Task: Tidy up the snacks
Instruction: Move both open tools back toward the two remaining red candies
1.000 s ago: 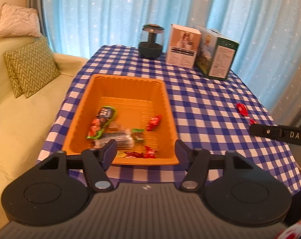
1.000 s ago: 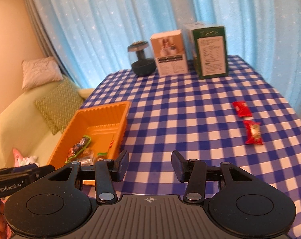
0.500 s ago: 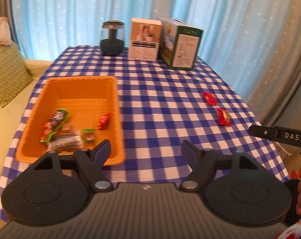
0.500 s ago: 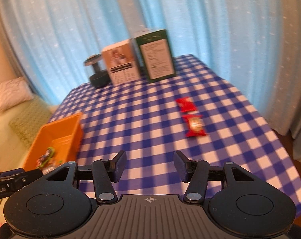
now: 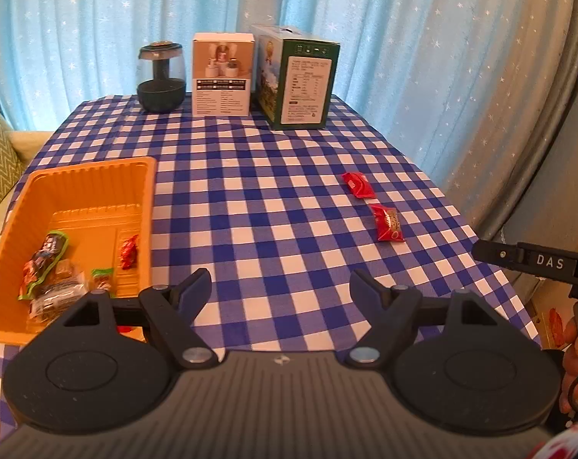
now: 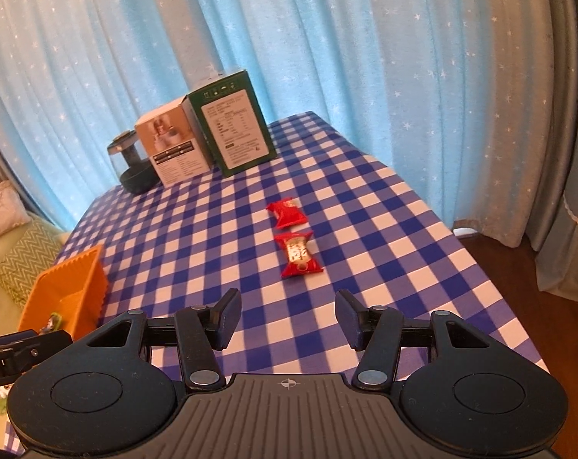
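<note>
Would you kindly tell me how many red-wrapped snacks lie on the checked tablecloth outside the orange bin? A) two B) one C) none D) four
A: two red packets lie on the cloth, the far packet and the near packet, both apart from the orange bin.

Counter cloth point(image 5: 273, 206): woven fabric, blue/white check, matt, slight wrinkles. Orange bin point(image 5: 17, 206): moulded plastic, ribbed walls, semi-gloss. 2 red snack packs point(image 6: 298, 254): shiny foil-like wrap. Left tool point(image 5: 279, 288) + right tool point(image 6: 287, 317): matt black plastic, metal pivot pins. Boxes point(image 5: 222, 74): printed cardboard. Curtain point(image 5: 97, 19): thin sheer cloth.
</note>
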The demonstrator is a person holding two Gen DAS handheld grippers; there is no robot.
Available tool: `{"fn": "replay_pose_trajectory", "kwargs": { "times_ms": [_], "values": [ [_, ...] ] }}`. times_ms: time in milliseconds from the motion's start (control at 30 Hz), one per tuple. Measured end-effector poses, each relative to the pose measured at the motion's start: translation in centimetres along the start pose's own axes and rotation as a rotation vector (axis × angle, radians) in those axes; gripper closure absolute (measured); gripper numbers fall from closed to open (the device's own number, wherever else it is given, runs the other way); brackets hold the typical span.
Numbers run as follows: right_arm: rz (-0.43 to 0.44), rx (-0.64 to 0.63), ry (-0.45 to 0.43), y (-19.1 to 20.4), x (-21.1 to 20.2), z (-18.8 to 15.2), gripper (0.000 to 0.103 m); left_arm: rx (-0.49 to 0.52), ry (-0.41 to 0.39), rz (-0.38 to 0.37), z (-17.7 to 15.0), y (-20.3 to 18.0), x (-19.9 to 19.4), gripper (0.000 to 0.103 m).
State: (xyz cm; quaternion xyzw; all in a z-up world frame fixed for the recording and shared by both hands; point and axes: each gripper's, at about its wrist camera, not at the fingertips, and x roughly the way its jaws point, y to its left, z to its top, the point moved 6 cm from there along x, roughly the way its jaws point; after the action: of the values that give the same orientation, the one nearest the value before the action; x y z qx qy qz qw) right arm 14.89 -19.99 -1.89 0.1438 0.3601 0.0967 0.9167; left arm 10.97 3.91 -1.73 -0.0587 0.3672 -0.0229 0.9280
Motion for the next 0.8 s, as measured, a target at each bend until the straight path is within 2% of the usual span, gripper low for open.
{"fn": "replay_pose_trajectory", "kwargs": {
  "times_ms": [267, 800],
  "values": [
    [-0.003, -0.003, 0.003, -0.9, 2.6, 0.9, 0.048, 0.010, 0.017, -0.008, 0.8, -1.4, 2.7, 0.026],
    [-0.002, -0.075, 0.068, -1.5, 9.7, 1.3, 0.048, 0.035, 0.059, -0.026, 1.9, -3.3, 9.2, 0.026]
  ]
}}
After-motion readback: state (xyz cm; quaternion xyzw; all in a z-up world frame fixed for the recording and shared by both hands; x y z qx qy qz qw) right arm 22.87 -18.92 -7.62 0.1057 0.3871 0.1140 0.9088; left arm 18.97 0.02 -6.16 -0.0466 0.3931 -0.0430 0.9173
